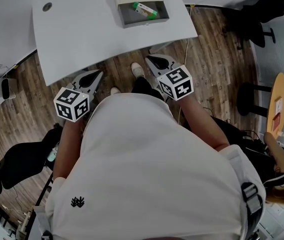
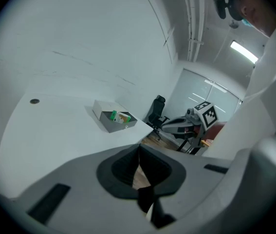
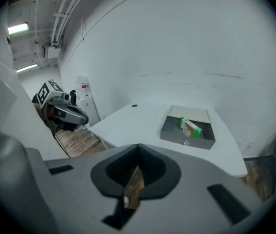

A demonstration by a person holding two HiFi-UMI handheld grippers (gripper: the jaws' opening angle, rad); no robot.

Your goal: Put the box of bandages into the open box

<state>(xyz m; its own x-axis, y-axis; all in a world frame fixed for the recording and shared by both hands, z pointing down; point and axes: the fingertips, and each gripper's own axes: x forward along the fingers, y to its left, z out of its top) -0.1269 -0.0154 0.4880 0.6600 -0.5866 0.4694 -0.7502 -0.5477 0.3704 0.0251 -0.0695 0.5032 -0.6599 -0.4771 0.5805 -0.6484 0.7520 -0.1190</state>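
Note:
The green-and-white box of bandages [image 1: 145, 10] lies inside the open grey box [image 1: 147, 23] at the far side of the white table [image 1: 81, 29]. Both grippers hang close to my body over the wooden floor, short of the table's near edge and well away from the box. My left gripper [image 1: 98, 74] is shut with nothing in it, and so is my right gripper [image 1: 152, 59]. The left gripper view looks past the left gripper [image 2: 138, 151] to the bandages [image 2: 119, 116] in the box [image 2: 109, 126]. The right gripper view looks past the right gripper [image 3: 138, 149] to the bandages [image 3: 190, 127] and box [image 3: 186, 141].
A round cable hole [image 1: 47, 6] sits near the table's far left. Black office chairs [image 1: 262, 14] and a stool [image 1: 249, 96] stand at the right, beside a small round wooden table [image 1: 277, 104]. Another person [image 1: 277, 169] is at the lower right. A dark chair [image 1: 16, 164] is at my left.

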